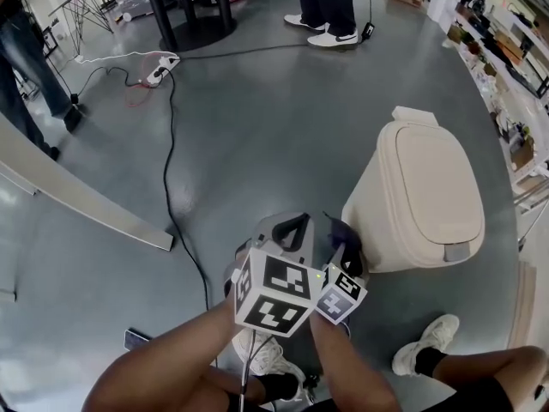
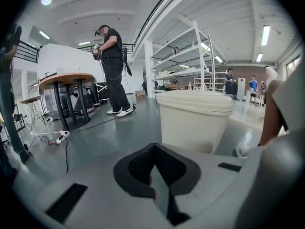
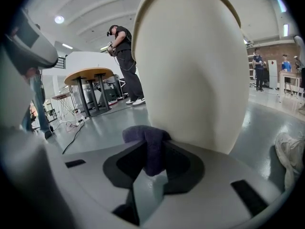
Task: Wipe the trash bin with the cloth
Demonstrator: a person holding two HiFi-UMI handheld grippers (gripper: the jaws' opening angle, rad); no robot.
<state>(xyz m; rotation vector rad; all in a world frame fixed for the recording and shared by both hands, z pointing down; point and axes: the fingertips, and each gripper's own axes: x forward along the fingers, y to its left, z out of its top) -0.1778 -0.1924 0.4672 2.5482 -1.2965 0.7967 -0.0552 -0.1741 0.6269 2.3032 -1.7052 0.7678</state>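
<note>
Head view: a wide grey floor, with the cream trash bin standing upright on it at the right, its lid shut.
Trash bin, handling: I judge it a light, hollow plastic shell, stiff but smooth-skinned. A hard sideways push would likely make it skate on the floor. It is best steadied at the lid's rim or top edge, and wiped with strokes that press down more than across.
Left tool: the jaws are together with nothing between them. It points at the bin's side wall from near by, with a strip of floor in between and no contact.
Right tool: the jaws are clamped on the cloth. It is close up to the bin, whose curved wall fills the right gripper view straight ahead.
Cloth: dark purple and bunched into a fold that stands up out of the right tool's jaws. Its front seems to rest against the bin's lower wall, though the wide-angle view leaves actual contact unsure.
Cloth, handling: it looks soft, limp and light, and easy to pinch. It should be held at a thick fold, as it is now, so that fabric rather than the jaws meets the plastic.
</note>
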